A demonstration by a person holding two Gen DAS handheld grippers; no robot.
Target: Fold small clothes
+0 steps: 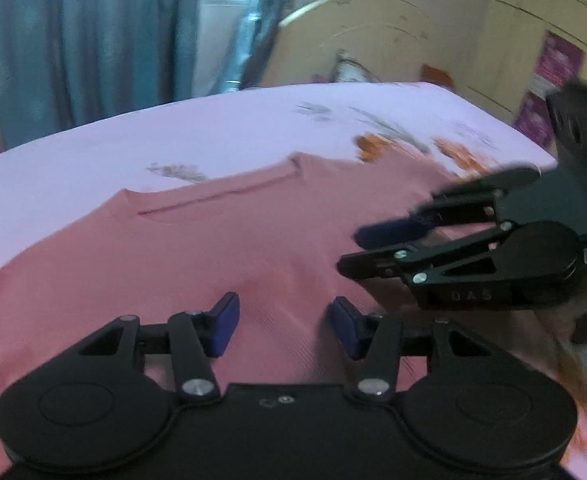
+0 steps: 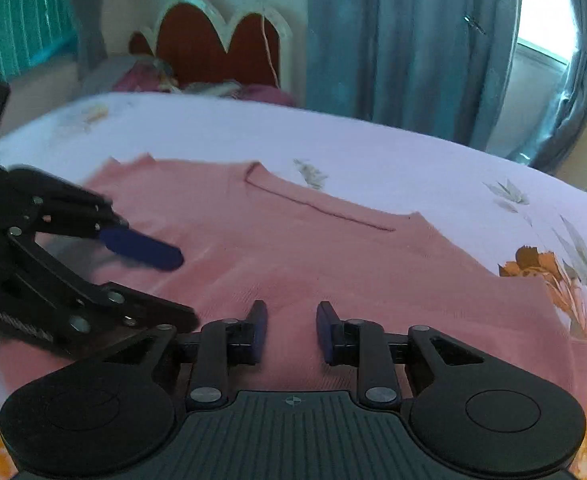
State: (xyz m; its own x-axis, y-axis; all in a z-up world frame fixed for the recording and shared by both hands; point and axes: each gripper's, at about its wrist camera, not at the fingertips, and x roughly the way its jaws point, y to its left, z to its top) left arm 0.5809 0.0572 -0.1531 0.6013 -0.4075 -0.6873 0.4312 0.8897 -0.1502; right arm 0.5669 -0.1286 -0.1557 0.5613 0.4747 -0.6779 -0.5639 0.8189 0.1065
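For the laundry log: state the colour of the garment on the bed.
Plain salmon pink garment, no print, clearest in the right wrist view.

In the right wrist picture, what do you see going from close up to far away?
right gripper → pink top → flowery bed sheet → blue-grey curtains

Home bedroom. Bed with a lilac floral sheet fills both views. A second bed with a red scalloped headboard stands behind, bedding piled on it. Teal curtains hang by a bright window. A cream curved headboard and cream wardrobe stand against the wall.
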